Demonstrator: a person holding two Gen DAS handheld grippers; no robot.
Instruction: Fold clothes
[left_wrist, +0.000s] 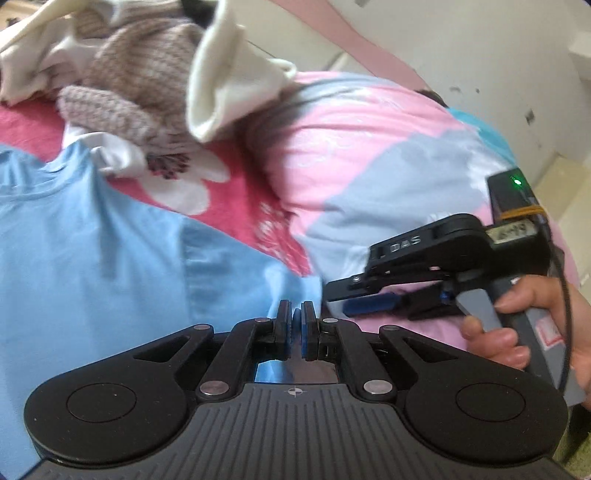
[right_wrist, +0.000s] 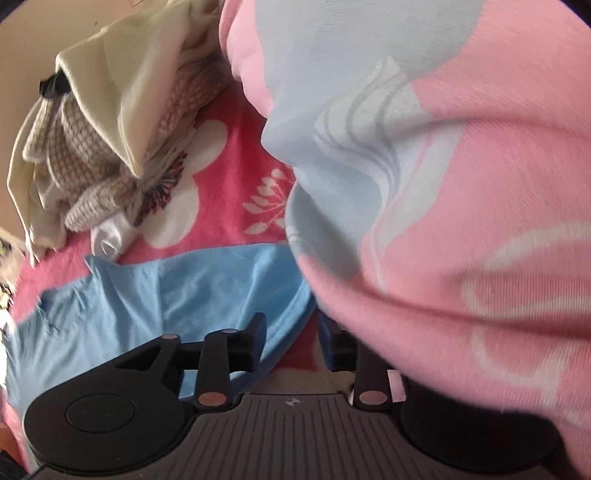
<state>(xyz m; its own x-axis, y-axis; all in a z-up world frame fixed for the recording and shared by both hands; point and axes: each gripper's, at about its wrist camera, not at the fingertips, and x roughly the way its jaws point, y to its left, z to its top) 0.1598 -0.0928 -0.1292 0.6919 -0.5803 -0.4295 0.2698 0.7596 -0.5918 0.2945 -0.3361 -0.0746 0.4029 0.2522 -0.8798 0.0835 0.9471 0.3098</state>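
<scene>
My bed (left_wrist: 236, 206), under its red flowered cover, carries nearly all the work yet to do: the heap of unfolded clothes (left_wrist: 122, 85) lies crumpled at the far end, and the blue shirt (left_wrist: 92, 240) lies spread near me, barely begun. The pink quilt (right_wrist: 461, 184) crowds my right side. My left tool (left_wrist: 296, 325) is pressed together, pinching the shirt's edge. My right tool (right_wrist: 293, 341) stands spread over that hem, gripping nothing.
</scene>
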